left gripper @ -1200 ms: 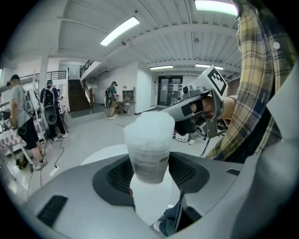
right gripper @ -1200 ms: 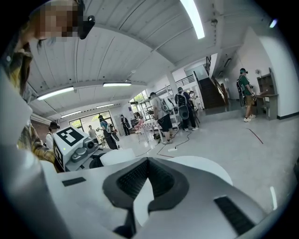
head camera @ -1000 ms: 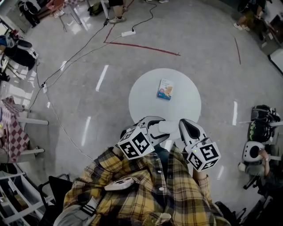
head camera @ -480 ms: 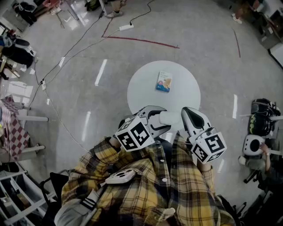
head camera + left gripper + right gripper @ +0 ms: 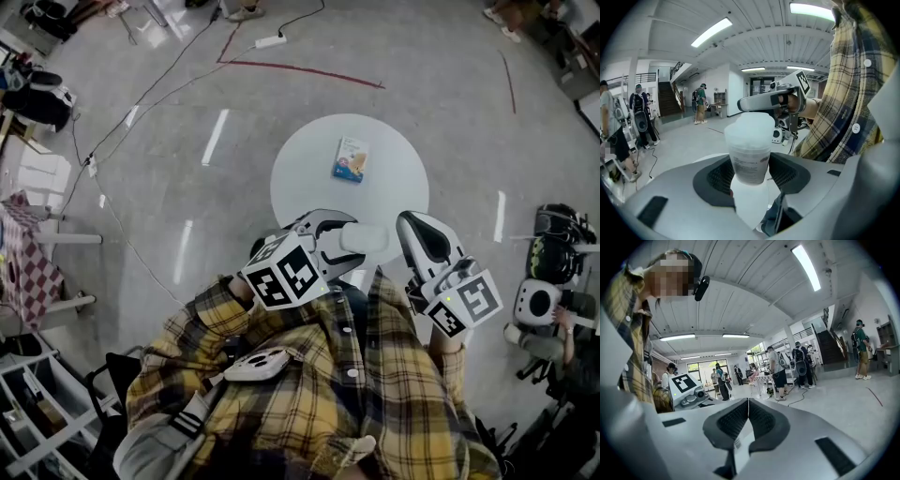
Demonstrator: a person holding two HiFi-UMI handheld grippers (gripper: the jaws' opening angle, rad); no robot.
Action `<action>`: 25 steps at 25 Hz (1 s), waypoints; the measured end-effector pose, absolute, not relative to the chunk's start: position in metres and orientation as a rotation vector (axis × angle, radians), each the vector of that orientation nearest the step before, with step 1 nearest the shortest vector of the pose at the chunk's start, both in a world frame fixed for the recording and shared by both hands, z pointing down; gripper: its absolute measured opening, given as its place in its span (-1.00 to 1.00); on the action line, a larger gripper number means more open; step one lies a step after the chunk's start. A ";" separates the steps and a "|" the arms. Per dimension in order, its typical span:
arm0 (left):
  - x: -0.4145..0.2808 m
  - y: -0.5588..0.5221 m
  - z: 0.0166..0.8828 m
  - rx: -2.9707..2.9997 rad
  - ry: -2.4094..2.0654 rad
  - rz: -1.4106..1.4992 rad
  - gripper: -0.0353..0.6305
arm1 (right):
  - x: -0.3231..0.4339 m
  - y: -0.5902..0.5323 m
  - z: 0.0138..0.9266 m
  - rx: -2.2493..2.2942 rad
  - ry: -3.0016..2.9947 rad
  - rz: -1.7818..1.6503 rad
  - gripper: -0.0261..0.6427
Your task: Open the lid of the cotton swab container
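The cotton swab container [image 5: 750,149] is a frosted white tub with a printed label and its lid on. It sits between the dark pads of my left gripper [image 5: 750,176], which is shut on it. In the head view my left gripper [image 5: 339,240] holds the container [image 5: 366,238] over the near rim of the round white table [image 5: 309,178]. My right gripper [image 5: 418,232] is shut with nothing in it, a little to the right of the container and apart from it. In the right gripper view its pads [image 5: 759,418] meet along a thin seam.
A small blue packet [image 5: 350,158] lies near the table's middle. Cables and a power strip [image 5: 270,42] trail over the grey floor at the far left. Bags and gear [image 5: 553,262] stand at the right. Several people stand around the hall in both gripper views.
My right gripper has drifted to the right, away from the container. The left gripper keeps its hold, and the head view has shifted a little.
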State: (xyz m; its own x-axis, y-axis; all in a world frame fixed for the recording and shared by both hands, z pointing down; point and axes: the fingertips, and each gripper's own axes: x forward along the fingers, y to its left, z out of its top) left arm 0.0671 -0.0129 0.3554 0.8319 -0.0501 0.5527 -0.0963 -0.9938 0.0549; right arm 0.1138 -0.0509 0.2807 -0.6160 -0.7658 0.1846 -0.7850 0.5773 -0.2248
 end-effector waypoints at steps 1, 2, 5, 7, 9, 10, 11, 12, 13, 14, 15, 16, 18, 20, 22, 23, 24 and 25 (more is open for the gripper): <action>0.068 -0.013 0.355 2.928 -0.115 0.881 -0.16 | 0.113 -0.050 0.279 1.316 -2.746 0.435 -0.87; 0.068 -0.012 0.355 2.927 -0.112 0.880 -0.16 | 0.111 -0.050 0.276 1.286 -2.763 0.428 -0.87; 0.069 -0.012 0.354 2.928 -0.102 0.879 -0.16 | 0.106 -0.047 0.267 1.193 -2.812 0.398 -0.87; 0.069 -0.012 0.352 2.930 -0.094 0.879 -0.16 | 0.101 -0.045 0.262 1.134 -2.838 0.370 -0.87; 0.069 -0.012 0.352 2.931 -0.086 0.882 -0.16 | 0.098 -0.044 0.259 1.073 -2.857 0.352 -0.87; 0.069 -0.011 0.352 2.930 -0.083 0.885 -0.16 | 0.097 -0.042 0.258 1.043 -2.867 0.349 -0.87; 0.070 -0.009 0.352 2.930 -0.079 0.888 -0.17 | 0.095 -0.041 0.257 1.011 -2.880 0.350 -0.86; 0.070 -0.008 0.352 2.931 -0.075 0.892 -0.17 | 0.093 -0.038 0.256 0.974 -2.894 0.353 -0.84; 0.070 -0.006 0.351 2.933 -0.071 0.895 -0.17 | 0.091 -0.035 0.255 0.930 -2.909 0.353 -0.74; 0.070 -0.005 0.351 2.935 -0.068 0.899 -0.17 | 0.087 -0.032 0.254 0.886 -2.921 0.345 -0.60; 0.070 -0.004 0.350 2.936 -0.065 0.902 -0.17 | 0.084 -0.028 0.253 0.843 -2.931 0.328 -0.56; 0.070 -0.002 0.349 2.936 -0.062 0.903 -0.17 | 0.081 -0.025 0.252 0.804 -2.939 0.301 -0.55; 0.070 0.000 0.346 2.936 -0.055 0.901 -0.17 | 0.074 -0.018 0.249 0.726 -2.950 0.242 -0.48; 0.071 0.001 0.345 2.938 -0.051 0.907 -0.17 | 0.067 -0.012 0.249 0.640 -2.949 0.200 -0.37; 0.070 0.002 0.346 2.939 -0.048 0.914 -0.17 | 0.059 -0.006 0.253 0.564 -2.932 0.169 -0.18; 0.069 0.004 0.346 2.938 -0.045 0.914 -0.17 | 0.054 -0.004 0.256 0.530 -2.925 0.151 -0.13; 0.067 0.005 0.347 2.936 -0.041 0.913 -0.17 | 0.049 -0.002 0.258 0.501 -2.918 0.136 -0.08; 0.066 0.008 0.347 2.936 -0.036 0.913 -0.17 | 0.045 0.000 0.261 0.476 -2.911 0.127 -0.08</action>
State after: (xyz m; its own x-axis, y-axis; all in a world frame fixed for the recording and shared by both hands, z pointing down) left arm 0.0657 0.0077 0.3468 0.8236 -0.0025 0.5671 -0.0419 -0.9975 0.0565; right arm 0.0445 0.0001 0.2606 -0.9307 -0.3071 0.1987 -0.3232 0.9448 -0.0538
